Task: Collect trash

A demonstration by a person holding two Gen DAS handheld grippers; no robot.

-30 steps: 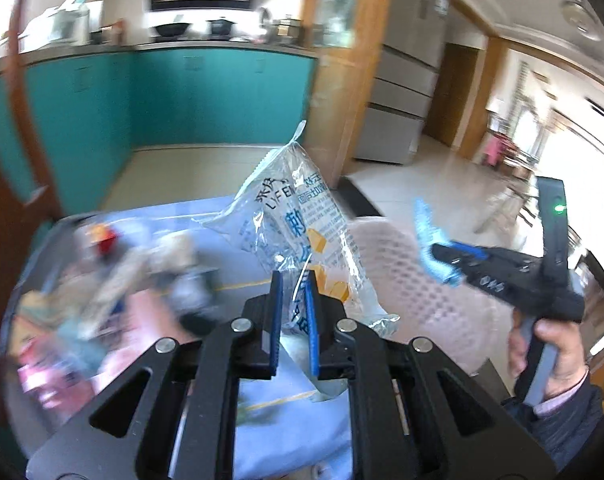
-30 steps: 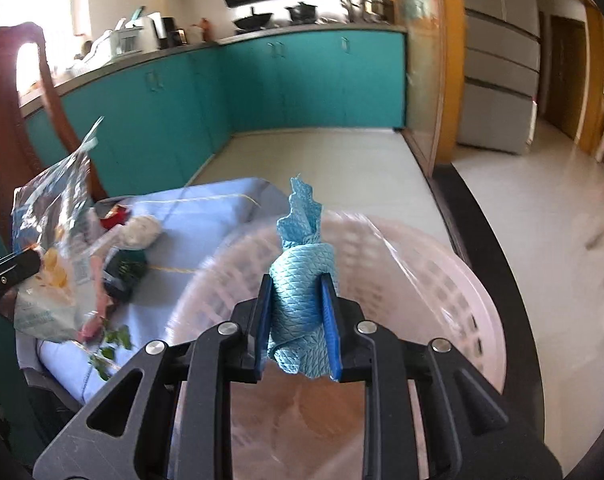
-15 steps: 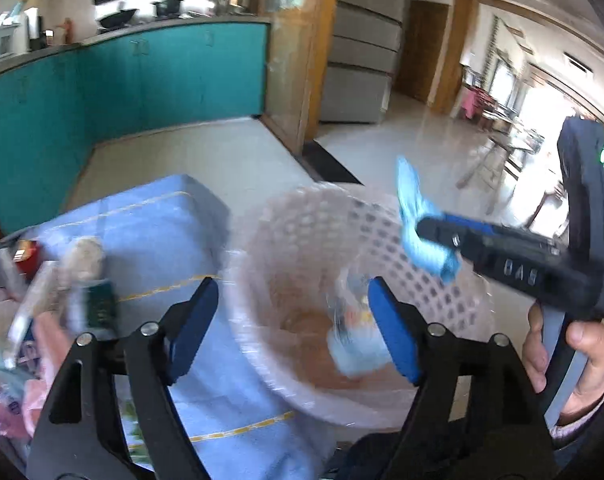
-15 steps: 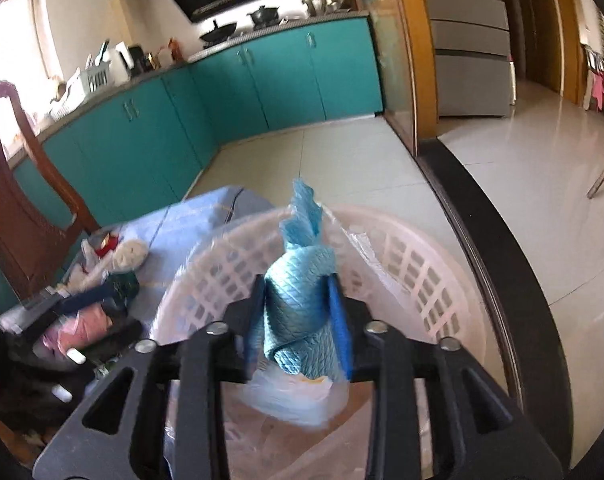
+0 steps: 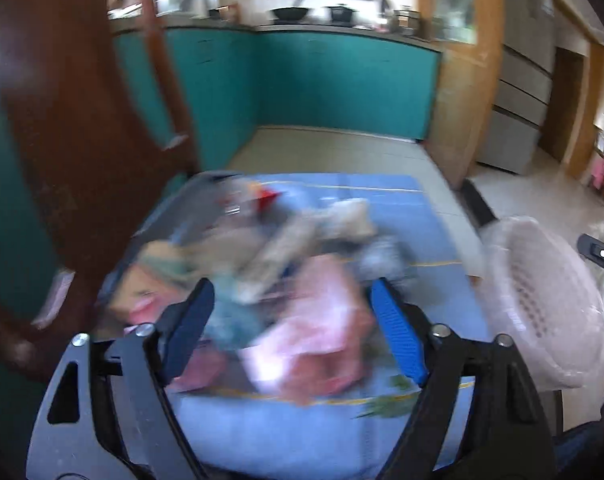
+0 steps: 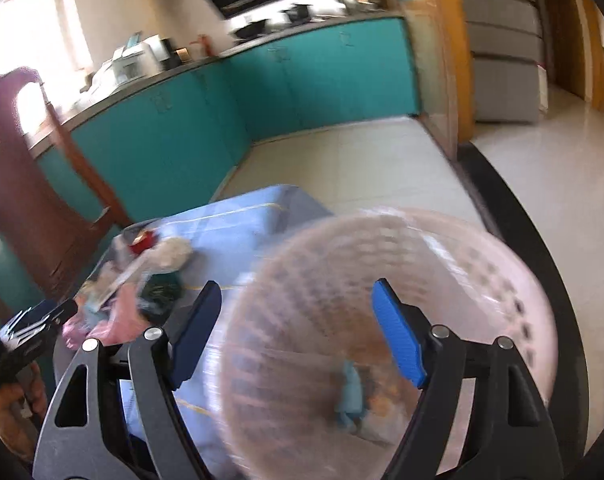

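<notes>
Cabinets (image 5: 342,84) in teal run along the far wall behind the table (image 5: 442,240), and a dark wooden chair (image 5: 82,152) stands at the table's left edge. The table wears a blue cloth with thin yellow lines. Just off the table's right edge sits the basket (image 6: 402,240), a pale pink perforated one, its rim level with the cloth and touching it or nearly so; blur makes that hard to settle.

On the table's left half lies the trash pile (image 5: 282,280), a smeared heap of wrappers, pink plastic, something red at the far end and a whitish crumpled lump near it. Single pieces cannot be told apart in the left wrist view. A few green leaves (image 5: 386,404) lie on the cloth at the table's near edge.

Inside the basket, on its floor, lies a blue cloth scrap (image 6: 350,396) beside some orange-brown bits.

The left gripper (image 5: 292,332) hangs over the pile with its jaws spread wide and nothing between them. The right gripper (image 6: 296,332) hangs over the basket, beside the table, jaws likewise spread wide and holding nothing.
</notes>
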